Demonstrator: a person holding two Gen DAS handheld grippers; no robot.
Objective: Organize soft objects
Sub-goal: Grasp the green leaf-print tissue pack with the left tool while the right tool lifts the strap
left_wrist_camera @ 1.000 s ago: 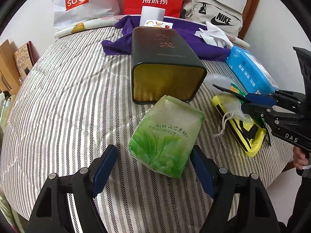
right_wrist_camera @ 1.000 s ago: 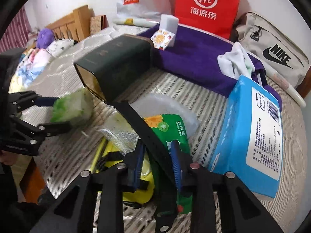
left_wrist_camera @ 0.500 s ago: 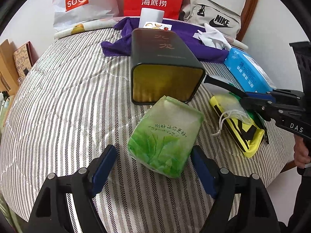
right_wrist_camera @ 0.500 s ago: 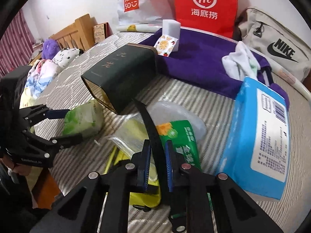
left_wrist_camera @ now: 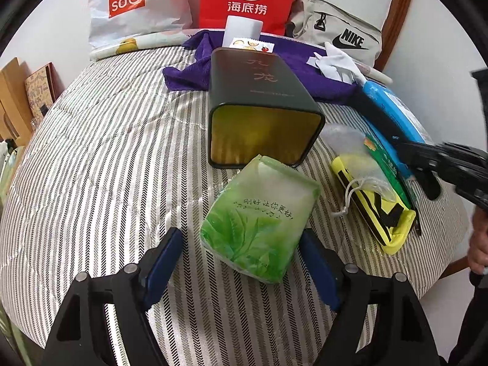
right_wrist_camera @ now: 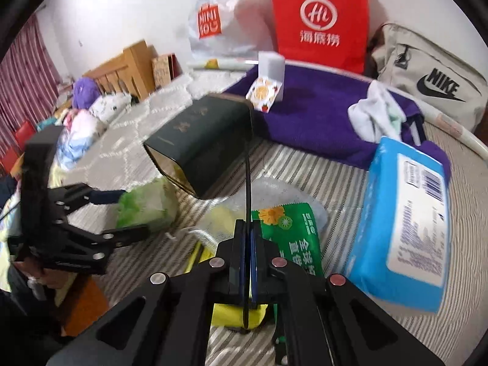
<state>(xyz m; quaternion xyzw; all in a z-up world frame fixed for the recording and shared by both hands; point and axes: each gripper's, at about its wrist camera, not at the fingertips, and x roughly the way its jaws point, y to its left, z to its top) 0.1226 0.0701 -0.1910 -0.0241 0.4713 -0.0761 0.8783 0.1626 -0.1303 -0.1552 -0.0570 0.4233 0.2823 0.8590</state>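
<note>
A green tissue pack (left_wrist_camera: pixel 259 219) lies on the striped bed in front of the open mouth of a dark green tin box (left_wrist_camera: pixel 259 113) lying on its side. My left gripper (left_wrist_camera: pixel 241 262) is open, its blue pads on either side of the pack's near end, not touching. My right gripper (right_wrist_camera: pixel 247 244) is shut on a thin black strap (right_wrist_camera: pixel 248 183) that rises edge-on in front of it. In the left wrist view the right gripper (left_wrist_camera: pixel 408 158) holds the strap (left_wrist_camera: pixel 378 119) above the yellow pouch (left_wrist_camera: pixel 378 210). The tissue pack also shows in the right wrist view (right_wrist_camera: pixel 146 204).
A blue wipes pack (right_wrist_camera: pixel 408 213), a green snack packet (right_wrist_camera: pixel 292 228) and a mesh bag (left_wrist_camera: pixel 363 167) lie right of the box. A purple cloth (right_wrist_camera: pixel 311 109), white socks (right_wrist_camera: pixel 375 113), a Nike bag (right_wrist_camera: pixel 427 73), red and white shopping bags stand behind. The bed edge is near right.
My right gripper has closed fully on the black strap and lifted it, turning it edge-on. The left gripper has stayed open around the tissue pack.
</note>
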